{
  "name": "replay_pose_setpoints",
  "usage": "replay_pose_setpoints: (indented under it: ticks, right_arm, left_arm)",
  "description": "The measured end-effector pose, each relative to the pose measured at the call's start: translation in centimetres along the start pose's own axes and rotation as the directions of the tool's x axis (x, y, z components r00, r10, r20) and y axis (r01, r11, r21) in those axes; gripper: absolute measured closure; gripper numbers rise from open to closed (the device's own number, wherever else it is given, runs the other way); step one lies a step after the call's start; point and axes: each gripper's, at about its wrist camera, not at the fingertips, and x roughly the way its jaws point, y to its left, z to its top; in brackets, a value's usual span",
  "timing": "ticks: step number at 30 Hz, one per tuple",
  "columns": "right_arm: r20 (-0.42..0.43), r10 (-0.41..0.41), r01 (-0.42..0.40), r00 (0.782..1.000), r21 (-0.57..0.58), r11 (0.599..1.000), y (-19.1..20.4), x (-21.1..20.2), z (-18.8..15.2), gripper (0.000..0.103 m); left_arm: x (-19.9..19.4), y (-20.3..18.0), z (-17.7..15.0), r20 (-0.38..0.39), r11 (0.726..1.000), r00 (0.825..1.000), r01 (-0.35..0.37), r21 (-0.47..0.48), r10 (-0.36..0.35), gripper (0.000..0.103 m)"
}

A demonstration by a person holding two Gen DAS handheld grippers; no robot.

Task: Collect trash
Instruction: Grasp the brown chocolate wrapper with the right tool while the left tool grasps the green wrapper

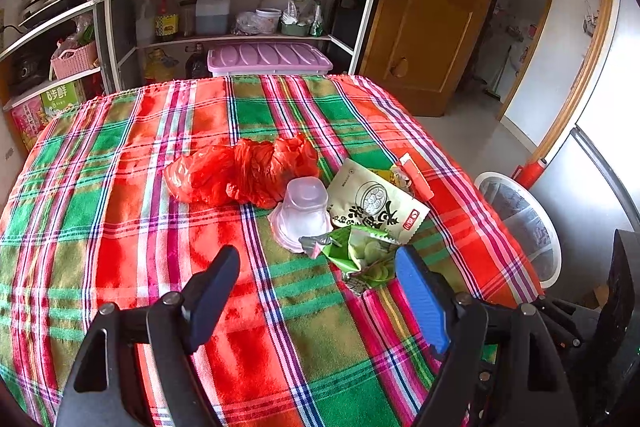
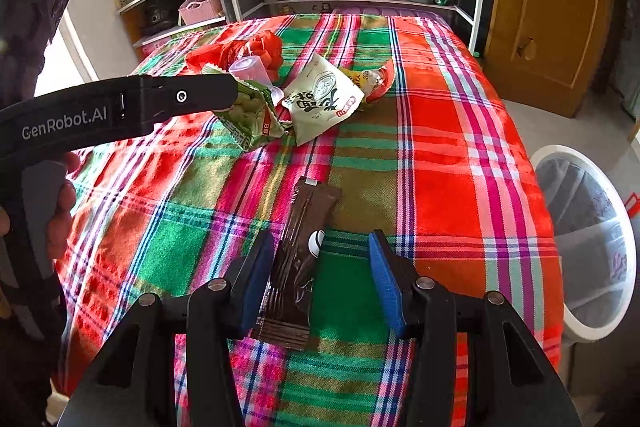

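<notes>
My right gripper (image 2: 318,281) sits low over the plaid tablecloth (image 2: 440,131), jaws partly apart around a dark brown wrapper (image 2: 302,251). The left pad looks to be against the wrapper's edge; the right pad stands clear of it, so nothing is clamped. Only the right wrist view shows this wrapper.

My left gripper (image 1: 316,291) is wide open with nothing between the fingers. Its blue pad (image 1: 420,299) is just beside a crumpled green snack bag (image 1: 360,255); whether it touches, I cannot tell. In the right view that same gripper reaches across from the left with a hand (image 2: 60,203) on its grip, its tip over the green bag.

The left view lays out the rest of the pile: a clear plastic cup (image 1: 302,215) upside down, a red plastic bag (image 1: 244,175) behind it, a pale green pouch (image 1: 376,203) to its right, and a small red-and-yellow packet (image 1: 412,175) at the pouch's far side.

A white bin (image 2: 592,239) with a liner stands right at the table's right edge, below the cloth. The cloth near me and along the right side is open. A shelf unit (image 1: 240,15) closes off the far edge.
</notes>
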Motion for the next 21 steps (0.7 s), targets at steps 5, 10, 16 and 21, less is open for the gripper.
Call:
replay_pose_setpoints:
  ticks: [5, 10, 16, 21]
  right_arm:
    - [-0.001, -0.033, 0.033, 0.999, 0.003, 0.999, -0.7, -0.3, -0.1, 0.079]
    - [0.002, -0.03, 0.03, 1.0, 0.017, 0.999, -1.2, -0.5, -0.2, 0.081]
    - [0.002, -0.024, 0.024, 1.0, 0.016, 1.0, -1.4, -0.5, -0.1, 0.082]
    - [0.002, -0.021, 0.021, 1.0, 0.015, 1.0, -1.3, -0.5, -0.2, 0.082]
  left_arm:
    - [0.9, -0.4, 0.1, -0.019, 1.0, 1.0, -0.007, 0.006, 0.007, 0.021]
    - [1.7, -0.6, 0.0, -0.023, 1.0, 1.0, -0.018, -0.001, 0.018, 0.021]
    - [2.3, -0.5, -0.1, -0.038, 1.0, 0.999, -0.016, -0.016, 0.016, 0.034]
    - [1.8, -0.9, -0.1, -0.014, 1.0, 1.0, -0.02, -0.01, 0.019, 0.038]
